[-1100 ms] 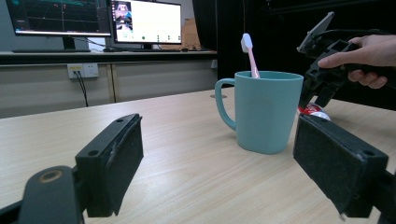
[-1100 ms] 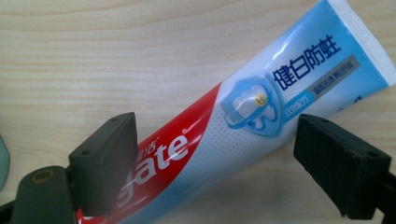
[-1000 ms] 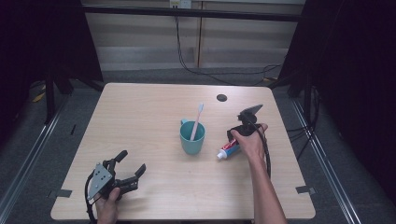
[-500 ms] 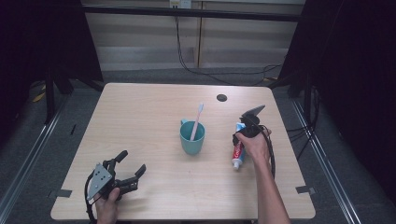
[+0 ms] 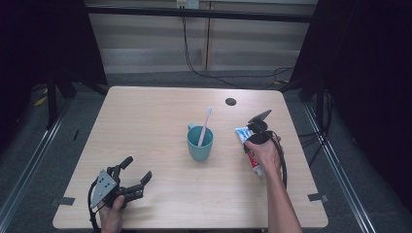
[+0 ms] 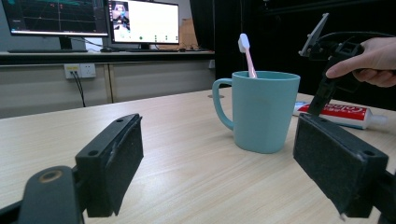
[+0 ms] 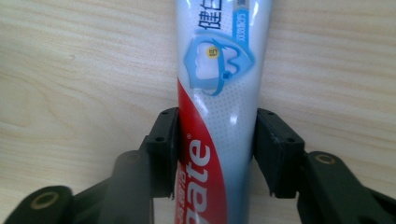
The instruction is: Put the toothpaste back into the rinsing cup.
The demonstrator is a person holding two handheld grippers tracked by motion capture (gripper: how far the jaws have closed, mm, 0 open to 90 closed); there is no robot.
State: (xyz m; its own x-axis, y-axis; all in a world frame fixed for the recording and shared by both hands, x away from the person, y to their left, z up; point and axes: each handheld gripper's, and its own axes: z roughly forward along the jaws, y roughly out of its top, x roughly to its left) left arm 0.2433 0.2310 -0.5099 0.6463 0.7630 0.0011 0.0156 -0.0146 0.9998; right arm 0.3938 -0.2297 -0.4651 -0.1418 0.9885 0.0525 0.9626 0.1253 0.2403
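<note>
My right hand-held gripper has just closed on the toothpaste tube, right of the mug on the worktop — soft, slippery, so I grip mid-body.

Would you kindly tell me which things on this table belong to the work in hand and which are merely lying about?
In hand:
- toothpaste tube, between the right claw's pads, whose jaws have just been closing on it
- teal mug with the pink toothbrush, close beside it

Lying about:
- left claw, open and idle
- monitors beyond the table
</note>
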